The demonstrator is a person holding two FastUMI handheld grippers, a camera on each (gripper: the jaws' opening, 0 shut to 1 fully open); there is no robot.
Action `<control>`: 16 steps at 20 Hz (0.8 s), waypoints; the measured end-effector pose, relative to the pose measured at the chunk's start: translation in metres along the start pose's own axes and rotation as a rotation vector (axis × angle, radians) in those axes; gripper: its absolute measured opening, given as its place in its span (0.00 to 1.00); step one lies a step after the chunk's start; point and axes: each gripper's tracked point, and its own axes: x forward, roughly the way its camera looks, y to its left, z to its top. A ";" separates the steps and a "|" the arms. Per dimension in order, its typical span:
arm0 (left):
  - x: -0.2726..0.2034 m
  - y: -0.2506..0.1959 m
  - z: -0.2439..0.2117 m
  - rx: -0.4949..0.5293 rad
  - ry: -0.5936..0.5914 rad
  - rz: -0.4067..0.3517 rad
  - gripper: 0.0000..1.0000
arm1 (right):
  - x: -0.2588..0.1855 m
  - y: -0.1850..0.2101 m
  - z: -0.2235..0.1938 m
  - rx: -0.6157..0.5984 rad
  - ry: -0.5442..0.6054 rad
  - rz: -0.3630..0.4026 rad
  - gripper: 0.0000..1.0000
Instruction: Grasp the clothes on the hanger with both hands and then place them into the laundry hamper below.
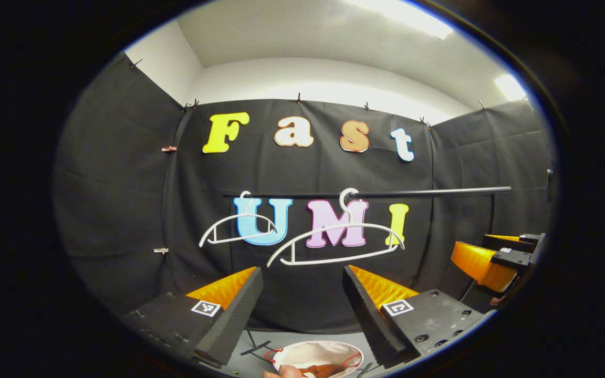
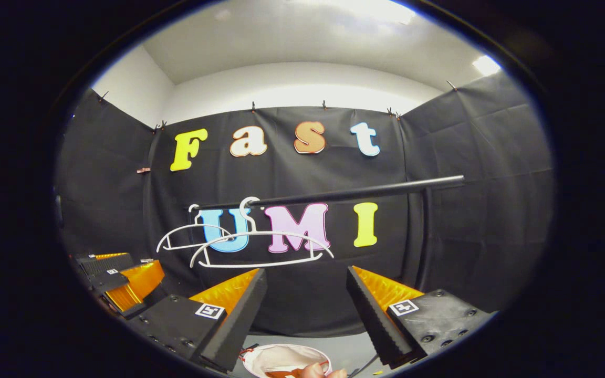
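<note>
Left gripper view: both hangers (image 1: 334, 241) bare on rail (image 1: 428, 192); left gripper (image 1: 302, 299), right gripper (image 2: 306, 302) agape, empty; clothes (image 1: 323, 370) in hamper (image 1: 318, 350). Placement looks complete; withdraw next.

No word, number or brand could be read on any object. The only signs were square black-and-white coded patterns without letters: marker tags (image 1: 206, 307) on the left gripper (image 1: 301, 270), at seven and five o'clock, and a matching pair (image 2: 404, 307) on the right gripper (image 2: 305, 271).
</note>
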 end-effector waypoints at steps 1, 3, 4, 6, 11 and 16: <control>0.001 -0.001 0.000 0.000 0.005 0.007 0.96 | -0.001 -0.001 0.002 -0.004 -0.006 0.006 0.98; 0.002 -0.003 0.000 0.004 0.007 0.011 0.95 | -0.003 0.000 0.008 0.006 -0.016 0.018 0.98; 0.002 -0.006 0.002 0.011 0.004 0.010 0.95 | -0.002 0.001 0.008 0.013 -0.013 0.028 0.98; 0.002 -0.012 0.006 0.034 -0.009 0.009 0.96 | -0.001 -0.001 0.005 0.006 -0.009 0.037 0.98; 0.003 -0.019 0.005 0.054 -0.011 -0.004 0.95 | -0.001 -0.009 0.006 0.012 -0.003 0.037 0.92; 0.003 -0.022 0.002 0.057 -0.001 -0.006 0.95 | 0.000 -0.020 0.007 0.008 -0.007 0.025 0.92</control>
